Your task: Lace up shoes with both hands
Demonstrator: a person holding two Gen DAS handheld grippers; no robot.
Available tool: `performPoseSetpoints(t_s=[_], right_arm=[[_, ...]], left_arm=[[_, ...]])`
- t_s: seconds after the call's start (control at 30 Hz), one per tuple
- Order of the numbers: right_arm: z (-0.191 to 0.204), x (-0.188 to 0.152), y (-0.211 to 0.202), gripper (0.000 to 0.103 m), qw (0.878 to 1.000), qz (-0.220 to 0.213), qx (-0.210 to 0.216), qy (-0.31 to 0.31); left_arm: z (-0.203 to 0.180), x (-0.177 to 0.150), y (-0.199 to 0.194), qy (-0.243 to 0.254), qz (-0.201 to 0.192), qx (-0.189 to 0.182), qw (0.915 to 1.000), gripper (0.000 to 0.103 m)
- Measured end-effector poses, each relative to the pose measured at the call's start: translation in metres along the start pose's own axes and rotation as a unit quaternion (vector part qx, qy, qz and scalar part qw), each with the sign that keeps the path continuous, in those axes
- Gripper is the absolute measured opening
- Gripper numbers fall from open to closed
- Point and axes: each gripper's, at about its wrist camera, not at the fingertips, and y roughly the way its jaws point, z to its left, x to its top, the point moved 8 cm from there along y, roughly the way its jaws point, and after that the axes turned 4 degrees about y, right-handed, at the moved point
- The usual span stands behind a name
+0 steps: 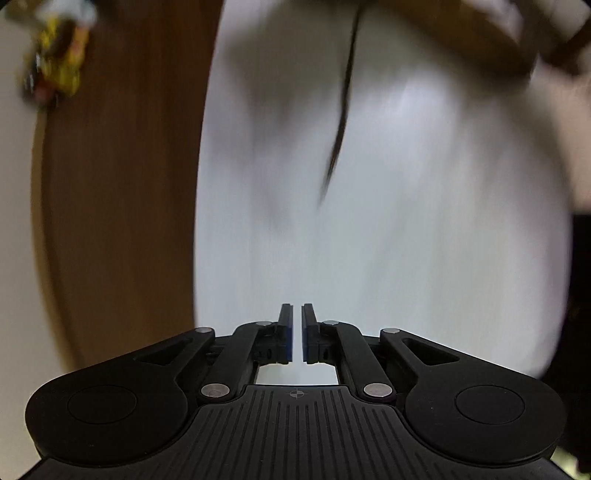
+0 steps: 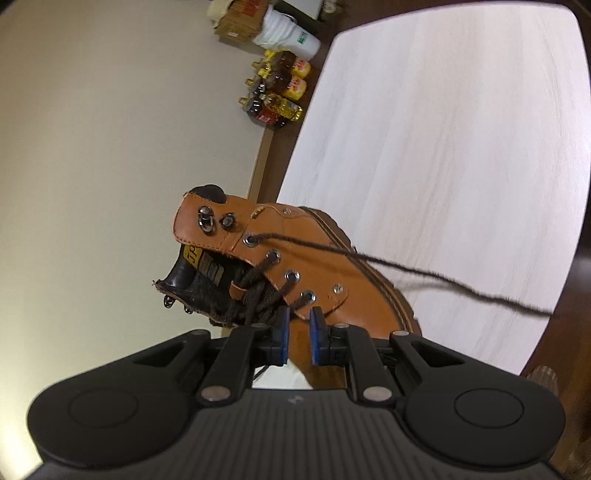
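A tan leather boot [image 2: 314,280] lies on the white table [image 2: 443,147] in the right wrist view, its dark tongue and crossed laces facing me. A dark brown lace [image 2: 406,266] leaves the top eyelet and trails loose to the right across the table. My right gripper [image 2: 298,315] hovers just in front of the lowest eyelets, open, with only boot leather seen through the gap. The left wrist view is blurred. My left gripper [image 1: 297,314] stands over the white table [image 1: 406,240] with a narrow empty gap between its pads. The lace [image 1: 341,122] hangs well ahead of it, below the boot [image 1: 443,33].
Several bottles [image 2: 280,92] stand on the brown floor against the pale wall beyond the table's far edge, with a cardboard box [image 2: 236,22] and a white bag [image 2: 291,37] behind them. In the left wrist view the floor [image 1: 122,184] lies left of the table.
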Motion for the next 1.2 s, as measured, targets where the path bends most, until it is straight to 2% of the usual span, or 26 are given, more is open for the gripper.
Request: performPoseSetpoints(t_s=[0.07,0.13,0.3,0.37,0.53,0.6,0.7,0.8,0.93,0.97,1.0,1.03,1.13,1.2], right_arm=[[0.003,0.001,0.001,0.016,0.999,-0.001,-0.019,-0.031],[0.005,0.001,0.001,0.017,0.998,-0.001,-0.033,-0.055],[0.011,0.001,-0.003,0.021,0.992,0.007,-0.059,-0.114],[0.013,0.002,-0.005,0.023,0.985,0.009,-0.079,-0.155],[0.015,0.006,-0.001,0.024,0.968,0.018,-0.109,-0.227],[0.018,0.008,0.003,0.028,0.96,0.021,-0.114,-0.255],[0.024,0.014,0.013,0.03,0.946,0.019,-0.122,-0.3],[0.032,0.02,0.026,0.032,0.927,0.015,-0.131,-0.351],[0.044,0.018,0.045,0.031,0.891,0.018,-0.134,-0.433],[0.043,0.017,0.052,0.021,0.881,0.018,-0.143,-0.45],[0.041,0.017,0.056,0.009,0.879,0.025,-0.146,-0.453],[0.039,0.018,0.061,0.002,0.878,0.032,-0.147,-0.454],[0.025,0.022,0.061,0.002,0.89,0.036,-0.153,-0.429],[0.018,0.018,0.058,0.002,0.894,0.044,-0.16,-0.415]], left_arm=[[-0.014,0.046,-0.012,0.031,-0.1,-0.002,0.9945,0.01],[-0.021,0.071,-0.013,0.057,-0.137,0.007,0.989,0.01],[-0.034,0.111,0.0,0.118,-0.186,0.02,0.9753,0.011],[-0.039,0.121,0.001,0.129,-0.196,0.031,0.9717,0.011],[-0.05,0.115,-0.002,0.146,-0.204,0.032,0.9674,0.011],[-0.052,0.115,-0.001,0.153,-0.203,0.033,0.9665,0.01],[-0.055,0.119,0.004,0.158,-0.193,0.023,0.9681,0.005],[-0.052,0.122,0.007,0.135,-0.181,0.004,0.9741,0.003],[-0.044,0.124,0.006,0.104,-0.187,0.002,0.9769,0.002],[-0.044,0.125,0.009,0.103,-0.186,0.002,0.9772,0.002],[-0.044,0.124,0.012,0.103,-0.183,0.002,0.9777,0.002],[-0.045,0.119,0.015,0.105,-0.175,0.003,0.979,0.002],[-0.05,0.092,0.032,0.107,-0.133,-0.003,0.9853,0.002],[-0.056,0.082,0.032,0.1,-0.128,-0.015,0.9867,0.002]])
